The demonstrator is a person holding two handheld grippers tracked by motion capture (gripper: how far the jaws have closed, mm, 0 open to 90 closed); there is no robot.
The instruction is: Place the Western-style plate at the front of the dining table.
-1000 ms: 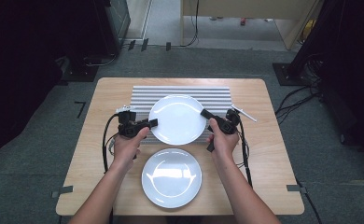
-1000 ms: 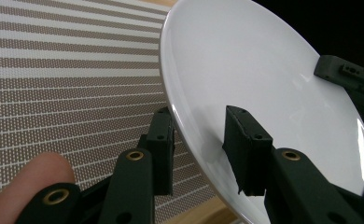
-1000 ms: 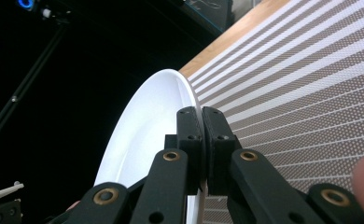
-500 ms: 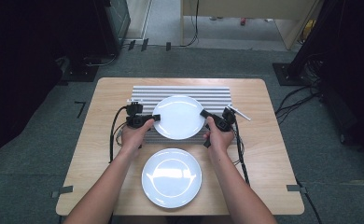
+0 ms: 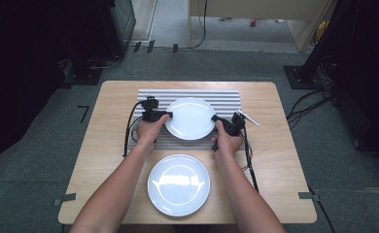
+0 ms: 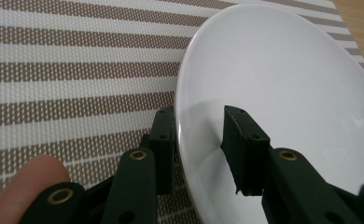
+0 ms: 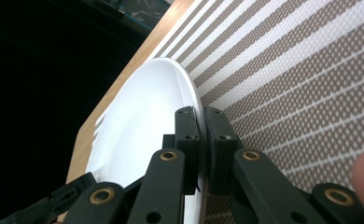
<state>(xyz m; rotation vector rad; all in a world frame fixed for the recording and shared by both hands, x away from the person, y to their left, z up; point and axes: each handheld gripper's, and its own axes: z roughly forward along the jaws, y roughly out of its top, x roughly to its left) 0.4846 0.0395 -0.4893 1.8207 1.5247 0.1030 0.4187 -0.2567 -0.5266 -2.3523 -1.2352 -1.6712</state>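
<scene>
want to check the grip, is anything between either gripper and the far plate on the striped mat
Nothing visible. The left gripper and the right gripper each pinch the far plate's rim directly, at opposite edges, over the striped mat.

No legible text or labels anywhere

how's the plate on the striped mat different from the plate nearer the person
The far plate lies over the striped mat, while the near plate rests on the bare wooden table. The far plate is clamped at opposite rims by the left gripper and the right gripper; the near plate lies between the forearms with nothing touching it. Both are round, plain white and alike in size in the high view.
</scene>
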